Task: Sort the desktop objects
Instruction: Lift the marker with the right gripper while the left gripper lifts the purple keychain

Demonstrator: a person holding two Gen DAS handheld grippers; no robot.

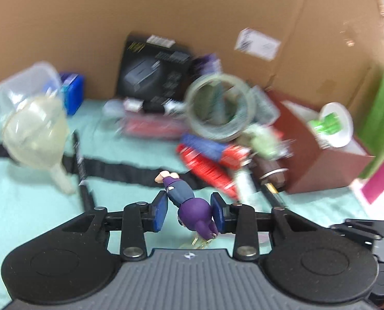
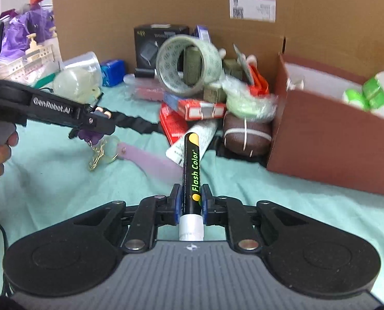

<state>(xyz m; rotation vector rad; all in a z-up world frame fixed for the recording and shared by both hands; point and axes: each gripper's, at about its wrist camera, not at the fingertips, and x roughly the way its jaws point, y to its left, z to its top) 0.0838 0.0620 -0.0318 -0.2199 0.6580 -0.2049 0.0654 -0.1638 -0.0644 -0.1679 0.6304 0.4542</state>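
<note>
The left tool [image 1: 189, 210] grips a small purple figure keychain [image 1: 189, 208]; the right tool [image 2: 190, 202] clamps a black marker [image 2: 192, 173]. Both items hang above the bench [image 2: 62, 180]. The red box [image 2: 329, 142] holds little, and the pile [image 2: 204, 98] remains unsorted.

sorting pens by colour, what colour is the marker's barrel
Black with yellow-green lettering, on the marker; clearest in the right wrist view.

Purple-haired figurine keychain [image 1: 189, 206], head nearest the camera, feet pointing away, lifted above the teal cloth with gold rings and a lilac strap dangling beneath. Black "Flash Color" marker [image 2: 192, 173], white end nearest the camera, pointing toward a jumbled pile topped by a roll of clear tape [image 2: 189, 63]; the pile's smaller items are too blurred to identify.
</note>
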